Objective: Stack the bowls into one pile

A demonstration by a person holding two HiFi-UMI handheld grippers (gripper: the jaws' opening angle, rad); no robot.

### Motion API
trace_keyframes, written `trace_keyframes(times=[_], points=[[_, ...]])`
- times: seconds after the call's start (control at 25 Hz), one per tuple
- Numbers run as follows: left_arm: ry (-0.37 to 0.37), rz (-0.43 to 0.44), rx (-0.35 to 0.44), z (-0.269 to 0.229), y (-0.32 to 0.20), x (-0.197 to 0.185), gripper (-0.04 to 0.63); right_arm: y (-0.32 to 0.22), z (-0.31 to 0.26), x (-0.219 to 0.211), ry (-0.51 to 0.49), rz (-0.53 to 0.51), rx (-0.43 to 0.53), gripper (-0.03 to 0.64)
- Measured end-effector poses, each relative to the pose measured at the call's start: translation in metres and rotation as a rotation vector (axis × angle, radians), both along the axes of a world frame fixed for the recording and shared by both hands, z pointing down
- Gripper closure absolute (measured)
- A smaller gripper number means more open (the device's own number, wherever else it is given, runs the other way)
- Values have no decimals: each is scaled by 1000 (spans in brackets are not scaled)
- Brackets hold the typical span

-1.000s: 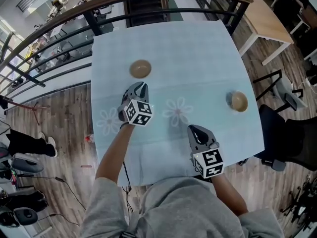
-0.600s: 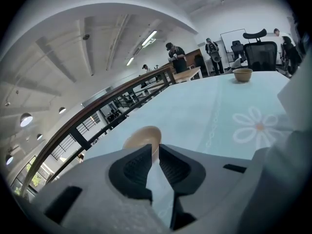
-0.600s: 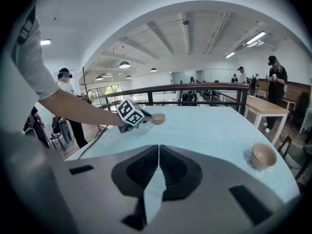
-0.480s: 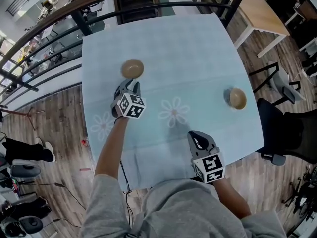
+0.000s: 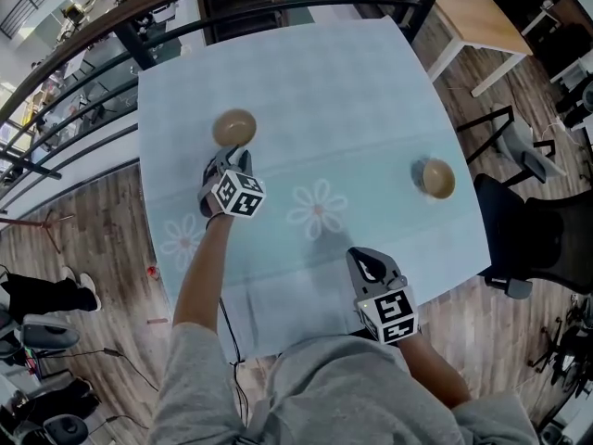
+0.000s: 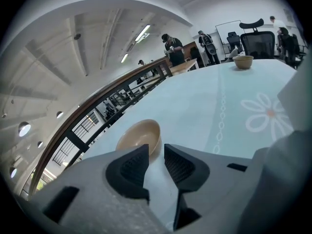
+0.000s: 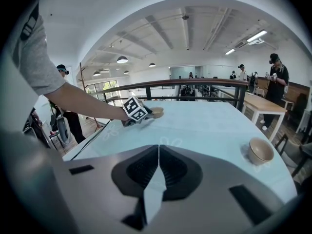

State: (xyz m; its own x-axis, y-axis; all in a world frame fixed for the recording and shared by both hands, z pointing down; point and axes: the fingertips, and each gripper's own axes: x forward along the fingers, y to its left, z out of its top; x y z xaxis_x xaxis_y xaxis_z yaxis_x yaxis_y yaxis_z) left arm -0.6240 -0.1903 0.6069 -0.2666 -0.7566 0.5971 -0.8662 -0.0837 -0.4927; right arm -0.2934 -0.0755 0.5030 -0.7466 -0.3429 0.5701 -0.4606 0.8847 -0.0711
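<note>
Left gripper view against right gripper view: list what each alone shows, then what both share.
Only the left: the jaws of the left gripper, apart after just opening, nothing between them. Only the right: the right gripper, jaws shut and empty, and the person's forearm. Both: the table, the near bowl and the far bowl.

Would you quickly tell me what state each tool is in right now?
Left tool: open, jaws just been opening, nothing between them; bowl ahead.
Right tool: closed, empty.
</note>
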Motion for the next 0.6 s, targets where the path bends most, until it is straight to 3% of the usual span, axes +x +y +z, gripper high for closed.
trace_keyframes(times=[0.24, 0.6], points=[[-68, 36, 1, -6, -14, -1, 495, 0, 4, 0, 7, 5, -6, 589], [-115, 65, -82, 11, -24, -7, 522, -2, 8, 7, 22, 23, -7, 589]])
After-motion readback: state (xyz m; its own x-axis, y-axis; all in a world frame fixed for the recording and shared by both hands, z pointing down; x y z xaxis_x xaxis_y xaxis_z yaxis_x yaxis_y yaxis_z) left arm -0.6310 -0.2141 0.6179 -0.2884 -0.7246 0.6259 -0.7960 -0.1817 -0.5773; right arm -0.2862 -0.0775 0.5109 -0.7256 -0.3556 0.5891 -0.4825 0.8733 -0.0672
